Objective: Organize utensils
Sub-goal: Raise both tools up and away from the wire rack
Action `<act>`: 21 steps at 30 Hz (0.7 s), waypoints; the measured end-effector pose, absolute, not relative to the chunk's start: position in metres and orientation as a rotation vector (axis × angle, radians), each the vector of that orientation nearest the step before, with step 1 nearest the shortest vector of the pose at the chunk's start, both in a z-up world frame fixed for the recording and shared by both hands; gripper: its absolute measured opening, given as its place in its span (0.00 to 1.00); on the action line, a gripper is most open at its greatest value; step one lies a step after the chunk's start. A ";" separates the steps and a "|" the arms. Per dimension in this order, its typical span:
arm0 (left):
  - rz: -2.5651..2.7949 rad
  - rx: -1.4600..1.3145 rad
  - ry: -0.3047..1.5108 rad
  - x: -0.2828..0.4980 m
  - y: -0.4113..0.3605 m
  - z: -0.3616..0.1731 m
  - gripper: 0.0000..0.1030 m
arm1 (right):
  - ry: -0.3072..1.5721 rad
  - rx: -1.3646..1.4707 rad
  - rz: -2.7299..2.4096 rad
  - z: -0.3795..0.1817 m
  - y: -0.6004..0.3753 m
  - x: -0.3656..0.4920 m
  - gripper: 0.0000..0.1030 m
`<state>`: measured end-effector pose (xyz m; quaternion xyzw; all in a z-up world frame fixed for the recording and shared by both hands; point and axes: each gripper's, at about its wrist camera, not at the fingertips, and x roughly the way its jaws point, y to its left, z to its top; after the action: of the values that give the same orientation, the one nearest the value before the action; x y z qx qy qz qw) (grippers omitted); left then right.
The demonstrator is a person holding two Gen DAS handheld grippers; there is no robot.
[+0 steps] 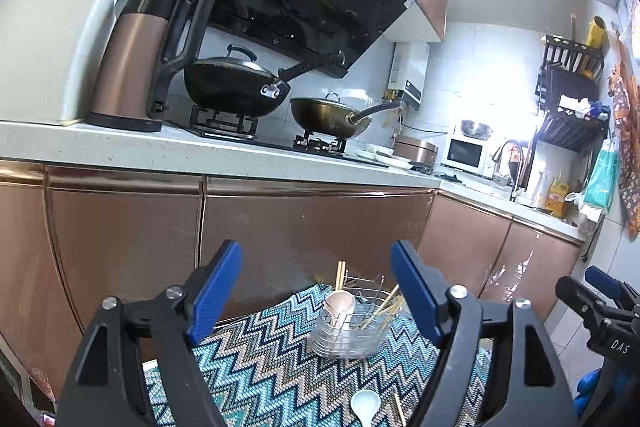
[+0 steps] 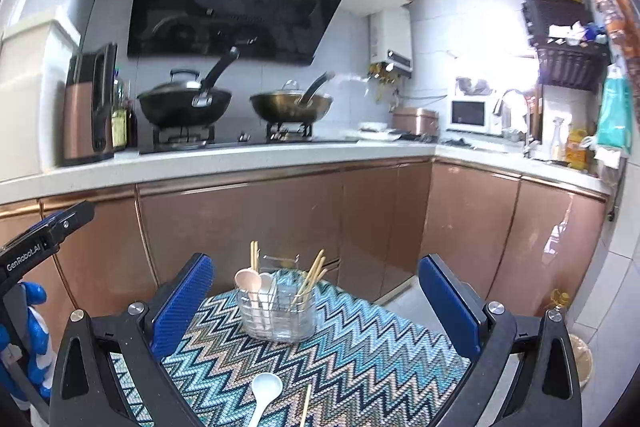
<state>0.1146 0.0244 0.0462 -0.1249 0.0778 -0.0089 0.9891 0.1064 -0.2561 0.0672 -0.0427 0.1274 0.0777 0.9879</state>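
left gripper (image 1: 316,291): jaws wide, empty, raised | right gripper (image 2: 316,301): jaws wide, empty, facing utensil holder (image 2: 276,311)

Right gripper (image 2: 316,307) jaws wide apart, empty. Wire caddy (image 2: 276,311) upright on zigzag mat (image 2: 360,347), holding spoons and chopsticks. White spoon (image 2: 266,389) and loose chopstick (image 2: 306,405) lie on mat nearer camera.
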 end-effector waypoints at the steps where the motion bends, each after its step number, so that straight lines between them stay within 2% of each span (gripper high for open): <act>1: -0.020 -0.253 0.150 0.109 0.024 0.049 0.75 | 0.250 -0.077 0.158 0.069 -0.258 0.102 1.00; 21: -0.076 -0.292 0.088 0.050 0.025 0.070 0.77 | 0.134 0.003 0.151 0.095 -0.274 0.031 1.00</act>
<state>0.0503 0.0245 0.0703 -0.1452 0.0438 -0.0380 0.9877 0.0306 -0.2745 0.0950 0.0015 0.0671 0.0755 0.9949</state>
